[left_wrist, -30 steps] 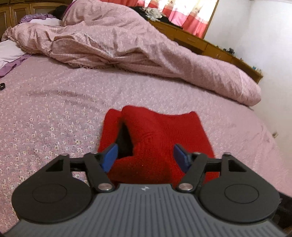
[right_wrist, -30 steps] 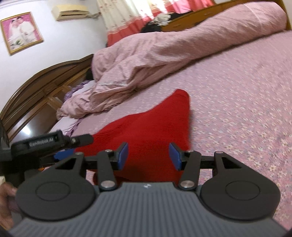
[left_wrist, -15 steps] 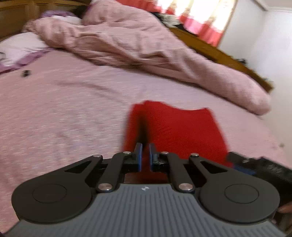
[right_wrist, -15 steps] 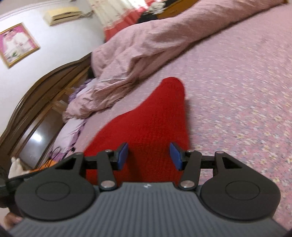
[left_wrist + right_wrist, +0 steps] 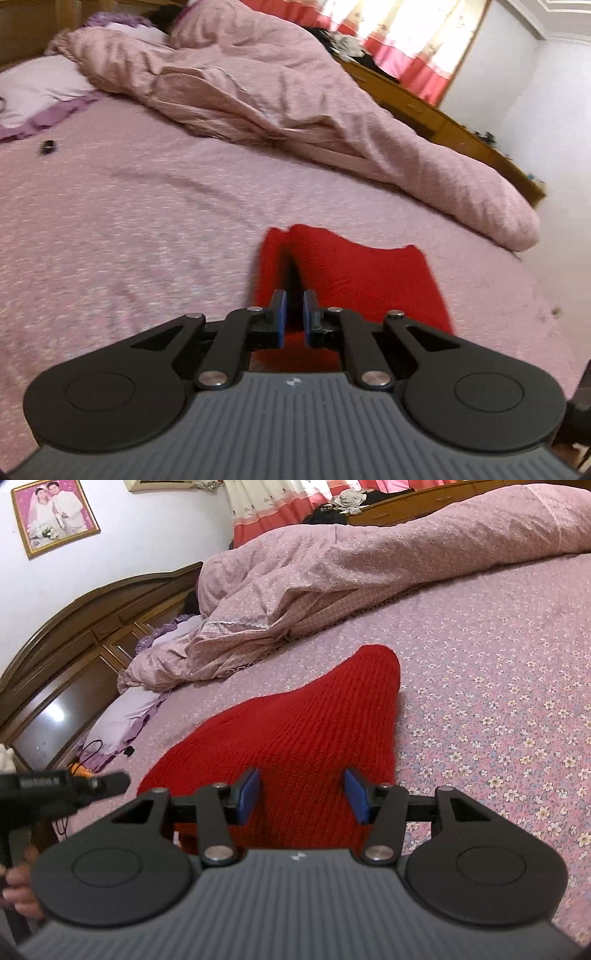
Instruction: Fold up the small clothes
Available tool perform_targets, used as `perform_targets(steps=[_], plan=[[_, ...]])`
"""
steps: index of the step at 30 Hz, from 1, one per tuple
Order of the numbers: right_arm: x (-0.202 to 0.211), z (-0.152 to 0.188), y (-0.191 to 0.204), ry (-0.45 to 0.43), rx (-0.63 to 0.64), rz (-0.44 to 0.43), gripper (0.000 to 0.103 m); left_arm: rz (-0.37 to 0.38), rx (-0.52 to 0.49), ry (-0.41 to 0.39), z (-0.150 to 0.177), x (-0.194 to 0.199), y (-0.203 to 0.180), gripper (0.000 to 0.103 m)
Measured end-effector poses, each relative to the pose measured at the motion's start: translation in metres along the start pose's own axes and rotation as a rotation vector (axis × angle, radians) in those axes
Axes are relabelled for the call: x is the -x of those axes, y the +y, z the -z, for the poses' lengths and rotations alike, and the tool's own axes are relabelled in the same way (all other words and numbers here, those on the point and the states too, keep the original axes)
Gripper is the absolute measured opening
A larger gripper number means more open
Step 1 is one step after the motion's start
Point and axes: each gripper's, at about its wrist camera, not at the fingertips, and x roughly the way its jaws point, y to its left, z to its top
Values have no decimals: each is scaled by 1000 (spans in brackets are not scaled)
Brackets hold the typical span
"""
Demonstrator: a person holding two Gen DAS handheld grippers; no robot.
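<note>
The red knitted garment, judged soft and light, is pinched at its edge by the left gripper; the right gripper is held spread.

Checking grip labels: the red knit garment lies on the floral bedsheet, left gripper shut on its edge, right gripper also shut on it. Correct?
Not quite. The right gripper is open, jaws apart over the red knit garment, as the right wrist view shows. The rest holds.

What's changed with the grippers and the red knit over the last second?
The left gripper closed from wide open onto the near edge of the red knit garment. The right gripper stayed half open over the knit, gripping nothing. The garment still lies on the bed.
</note>
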Motion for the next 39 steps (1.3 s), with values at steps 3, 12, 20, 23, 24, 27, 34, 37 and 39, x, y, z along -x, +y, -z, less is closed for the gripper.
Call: perform_targets(steps=[3,12,20,23,24,27,34,37,39], plan=[[2,0,-1,-2,-10,8,54,45,-2,31,-4,-12,-11,20],[7,2,-12,-23,-59,0,54,36,-71,66,13,-41,-38,66],[10,1,-32,-64,-131,34,59,35,-61,41,25,-29,-35,21],[9,-3,-40,-89,-160,57,64,43,-27,40,30,-11,-30,20],[8,-5,-41,-92,-165,52,64,40,-21,44,34,-7,-29,20],[-2,-7,-42,-49,-183,-23,64,22,-10,71,45,-5,-20,20],[-19,6,1,-17,36,-38,64,-25,89,133,57,-25,11,21],[-21,2,-2,-7,33,-32,64,-20,79,119,54,-25,8,27],[-18,-3,-9,2,-3,-40,65,-27,83,118,52,-28,7,36]])
